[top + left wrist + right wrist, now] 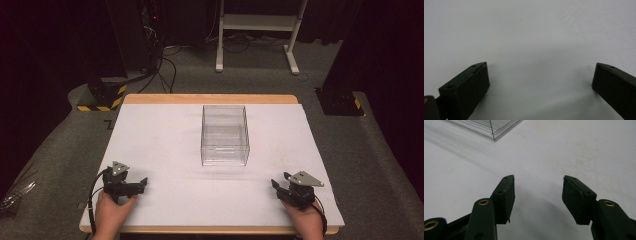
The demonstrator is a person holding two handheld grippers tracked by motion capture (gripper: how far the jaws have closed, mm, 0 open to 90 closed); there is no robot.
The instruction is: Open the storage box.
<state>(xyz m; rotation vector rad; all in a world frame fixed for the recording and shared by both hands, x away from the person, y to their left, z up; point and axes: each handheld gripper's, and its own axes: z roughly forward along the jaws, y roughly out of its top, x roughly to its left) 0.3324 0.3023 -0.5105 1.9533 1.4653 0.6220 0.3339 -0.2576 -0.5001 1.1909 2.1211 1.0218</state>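
Both hands near table edge, left tool spread, right tool spread, clear box mid-table

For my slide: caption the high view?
Two hand-held grippers, left and right, rest either side of a clear box.

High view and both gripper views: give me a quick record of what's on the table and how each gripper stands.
surface: white table top
object: clear plastic box, upright, looks empty, mid-table
left gripper: near left edge, jaws wide open, nothing between them
right gripper: near right edge, jaws open, nothing between them
contact with box: none, both grippers well apart from it
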